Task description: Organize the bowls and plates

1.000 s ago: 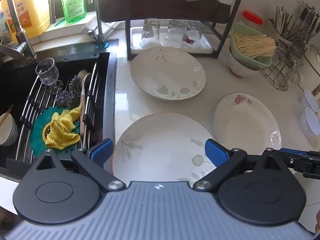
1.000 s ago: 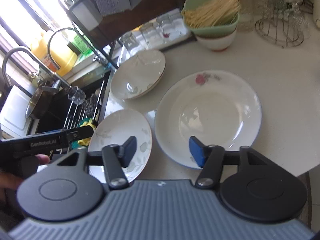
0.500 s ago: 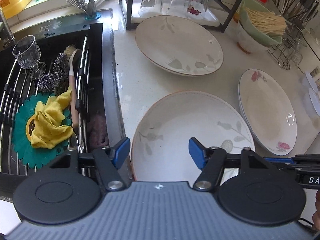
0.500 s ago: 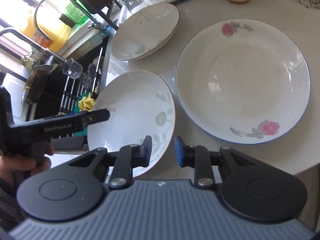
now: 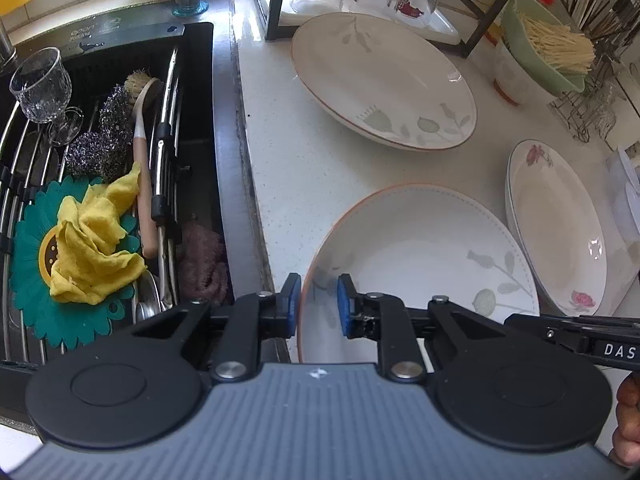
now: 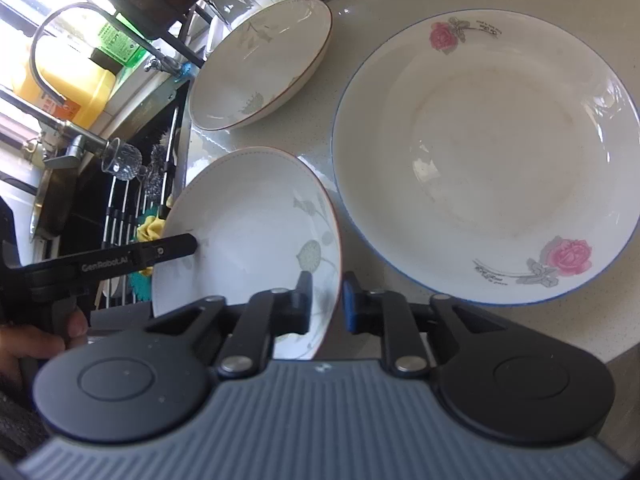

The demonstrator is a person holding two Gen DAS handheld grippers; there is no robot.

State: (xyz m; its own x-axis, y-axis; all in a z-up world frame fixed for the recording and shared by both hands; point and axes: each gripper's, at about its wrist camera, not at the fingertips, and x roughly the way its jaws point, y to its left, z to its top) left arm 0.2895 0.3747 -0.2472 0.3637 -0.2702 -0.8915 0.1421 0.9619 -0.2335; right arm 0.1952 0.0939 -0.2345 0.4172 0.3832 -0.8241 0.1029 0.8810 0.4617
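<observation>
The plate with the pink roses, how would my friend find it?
Start at the black sink and cross the white counter past the nearest leaf-patterned plate. The rose plate lies flat just beyond. Only it has pink roses and a blue rim; both neighbours show grey leaves.

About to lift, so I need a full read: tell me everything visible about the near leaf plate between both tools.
The near plate is a shallow, glossy white dish, ceramic by its look, with grey leaf prints, a thin orange rim and nothing in it. It lies on the counter beside the sink, close to the rose plate. The left tool and right tool straddle opposite rim edges, jaws closing; full contact is unclear.
</observation>
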